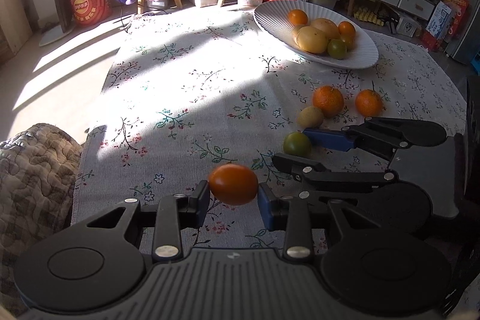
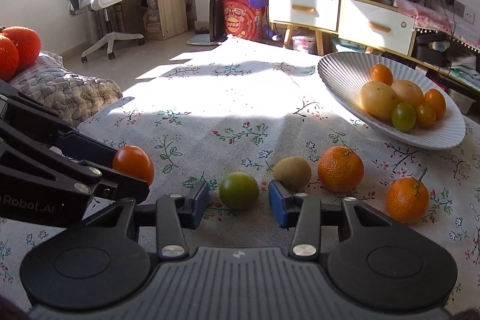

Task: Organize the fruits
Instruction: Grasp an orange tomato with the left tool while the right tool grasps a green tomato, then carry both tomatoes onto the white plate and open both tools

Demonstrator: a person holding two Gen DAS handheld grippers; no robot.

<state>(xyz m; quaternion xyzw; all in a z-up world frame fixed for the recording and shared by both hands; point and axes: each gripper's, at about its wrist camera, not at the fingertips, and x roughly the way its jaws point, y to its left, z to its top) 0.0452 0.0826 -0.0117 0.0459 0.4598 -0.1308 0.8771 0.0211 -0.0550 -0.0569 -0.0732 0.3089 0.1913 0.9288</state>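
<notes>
Left tool [image 1: 233,194] is clamping the orange tomato [image 1: 233,184], right tool [image 2: 238,201] is sitting spread apart around the green tomato [image 2: 238,190].

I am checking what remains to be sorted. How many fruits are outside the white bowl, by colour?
Orange: 3, namely the tomato in the left gripper and two mandarins.
Green: 1, a tomato.
Brown: 1, a kiwi.
Total: 5.

We read "Robot.AI" in pale letters on the left tool [image 2: 132,167] body; the red drum's [image 2: 240,20] print stays illegible.
</notes>
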